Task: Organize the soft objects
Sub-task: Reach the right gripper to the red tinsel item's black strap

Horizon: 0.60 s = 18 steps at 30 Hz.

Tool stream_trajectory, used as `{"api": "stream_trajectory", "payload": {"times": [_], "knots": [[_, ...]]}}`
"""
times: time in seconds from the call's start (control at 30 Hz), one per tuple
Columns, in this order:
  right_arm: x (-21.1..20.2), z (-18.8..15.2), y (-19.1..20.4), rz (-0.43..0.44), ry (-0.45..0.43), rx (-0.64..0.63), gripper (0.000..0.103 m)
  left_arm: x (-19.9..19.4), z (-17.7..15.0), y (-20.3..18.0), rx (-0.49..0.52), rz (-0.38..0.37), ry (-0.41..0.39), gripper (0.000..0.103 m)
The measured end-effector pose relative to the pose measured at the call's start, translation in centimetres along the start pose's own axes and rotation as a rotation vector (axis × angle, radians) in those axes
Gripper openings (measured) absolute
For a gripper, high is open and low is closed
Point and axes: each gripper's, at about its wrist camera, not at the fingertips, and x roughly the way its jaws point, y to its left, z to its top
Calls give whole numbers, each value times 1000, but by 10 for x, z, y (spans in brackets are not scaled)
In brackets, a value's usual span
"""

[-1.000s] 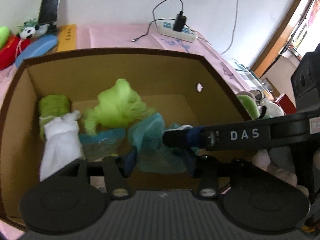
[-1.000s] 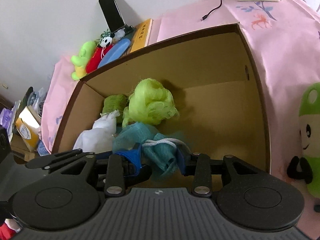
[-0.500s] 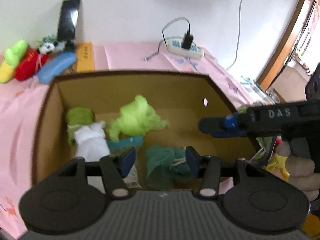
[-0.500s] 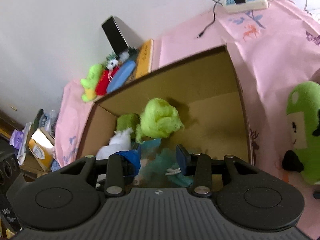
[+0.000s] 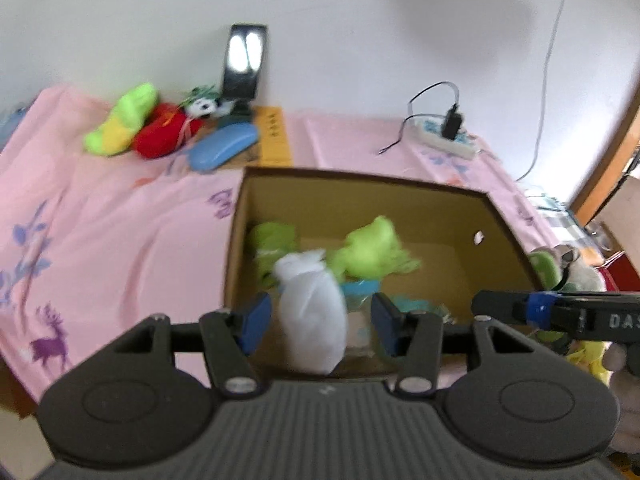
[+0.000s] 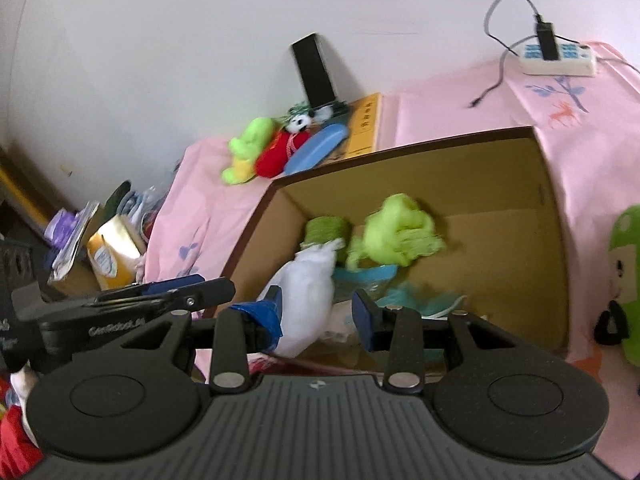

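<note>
An open cardboard box (image 5: pixel 240 216) (image 6: pixel 560 216) on the pink cloth holds a white soft bundle (image 5: pixel 314 308) (image 6: pixel 308 292), a bright green fluffy one (image 5: pixel 372 248) (image 6: pixel 400 228), a darker green one (image 5: pixel 272 236) (image 6: pixel 326 230) and teal pieces (image 5: pixel 416 304) (image 6: pixel 424 300). My left gripper (image 5: pixel 318 320) is open and empty above the box's near edge. My right gripper (image 6: pixel 318 314) is open and empty, also above the near edge; it shows at the right of the left wrist view (image 5: pixel 560 312).
Plush toys (image 5: pixel 136 124) (image 6: pixel 264 148), a blue case (image 5: pixel 222 146) and a yellow book (image 5: pixel 274 140) lie at the back by a phone stand (image 5: pixel 244 64). A power strip (image 5: pixel 448 140) (image 6: pixel 556 58) lies back right. A green plush (image 6: pixel 624 280) lies right of the box. Clutter (image 6: pixel 100 248) sits left of the table.
Both grippers have pulled up and back from inside the box. The right gripper has let go of the teal piece, which now lies in the box. Both views show more of the table.
</note>
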Motion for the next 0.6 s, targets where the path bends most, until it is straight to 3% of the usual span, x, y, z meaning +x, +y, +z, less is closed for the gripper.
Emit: {"api": "stream_trajectory", "payload": {"times": [0.3,0.6], "knots": [[10,-23,33,-5,59,-120,22,0,-25,10,-25,55,72,52],[24,-39,41,-13,113,-111,22,8,-42,17,-32,125,135,52]]}}
